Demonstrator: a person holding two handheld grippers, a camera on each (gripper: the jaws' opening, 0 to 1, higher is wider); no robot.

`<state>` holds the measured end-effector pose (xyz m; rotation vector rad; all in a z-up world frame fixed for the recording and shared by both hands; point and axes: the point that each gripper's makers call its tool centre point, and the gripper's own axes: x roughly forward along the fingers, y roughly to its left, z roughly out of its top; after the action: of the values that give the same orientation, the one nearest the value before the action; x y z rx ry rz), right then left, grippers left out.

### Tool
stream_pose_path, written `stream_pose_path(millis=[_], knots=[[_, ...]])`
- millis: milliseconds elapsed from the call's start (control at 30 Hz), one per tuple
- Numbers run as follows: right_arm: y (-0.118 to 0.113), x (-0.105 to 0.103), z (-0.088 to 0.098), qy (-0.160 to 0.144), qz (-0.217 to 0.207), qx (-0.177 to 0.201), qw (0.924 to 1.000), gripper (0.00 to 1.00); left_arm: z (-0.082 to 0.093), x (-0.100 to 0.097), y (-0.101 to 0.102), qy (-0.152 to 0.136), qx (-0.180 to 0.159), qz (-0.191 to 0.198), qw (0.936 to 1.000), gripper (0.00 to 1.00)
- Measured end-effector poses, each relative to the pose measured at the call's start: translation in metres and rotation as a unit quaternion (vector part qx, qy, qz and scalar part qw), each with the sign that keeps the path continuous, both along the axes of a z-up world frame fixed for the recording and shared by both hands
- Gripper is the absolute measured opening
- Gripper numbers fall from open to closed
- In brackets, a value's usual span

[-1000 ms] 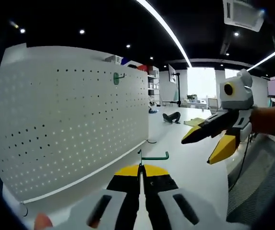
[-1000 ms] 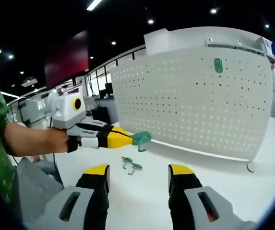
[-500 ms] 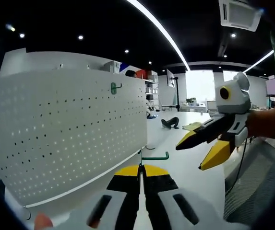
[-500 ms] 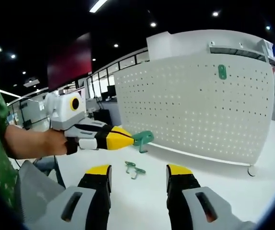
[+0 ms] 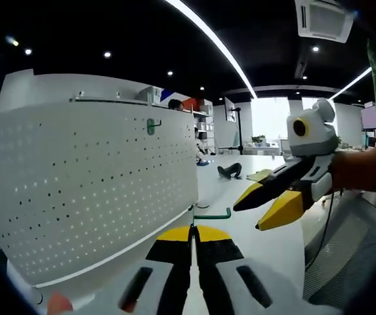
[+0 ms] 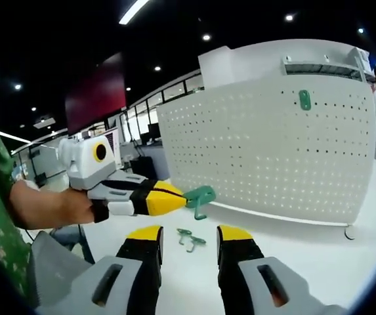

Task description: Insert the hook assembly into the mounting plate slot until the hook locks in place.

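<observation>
Taking the white pegboard (image 5: 89, 190) as the landmark: it stands upright on the table (image 6: 319, 262), and one green hook (image 5: 152, 125) already hangs high on its face, near the top edge.

In the left gripper view, the left tool (image 5: 192, 231) has its jaws pressed together, pinching a green hook assembly (image 5: 212, 214) that hangs in the air just off the pegboard's near lower corner, not touching the board. To its right, farther from the pegboard, the right tool (image 5: 261, 207) hovers with jaws spread and nothing between them.

In the right gripper view, the held hook's flat green base (image 6: 199, 195) sticks out of the left tool's yellow tips, in front of the pegboard's left edge. A few loose green hooks (image 6: 189, 238) lie on the table below it, apart from the board.

No container shows in either view.

To do this step well, I would square the base flat against the perforated face, line its tabs up with a pair of holes, then press in and downward until it seats. Tilting risks a jam; the free tool could steady the board.
</observation>
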<state>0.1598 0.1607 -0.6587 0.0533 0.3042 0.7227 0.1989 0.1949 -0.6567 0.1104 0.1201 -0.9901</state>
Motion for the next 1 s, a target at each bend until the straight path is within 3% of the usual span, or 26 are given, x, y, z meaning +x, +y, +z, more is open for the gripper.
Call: stream_pose_path(millis=[1000], knots=[[0.009,-0.001,0.014,-0.015,0.009,0.019,0.9997,0.27,-0.002,-0.001,-0.004,0.001,0.004,-0.007,1.0000,0.02]])
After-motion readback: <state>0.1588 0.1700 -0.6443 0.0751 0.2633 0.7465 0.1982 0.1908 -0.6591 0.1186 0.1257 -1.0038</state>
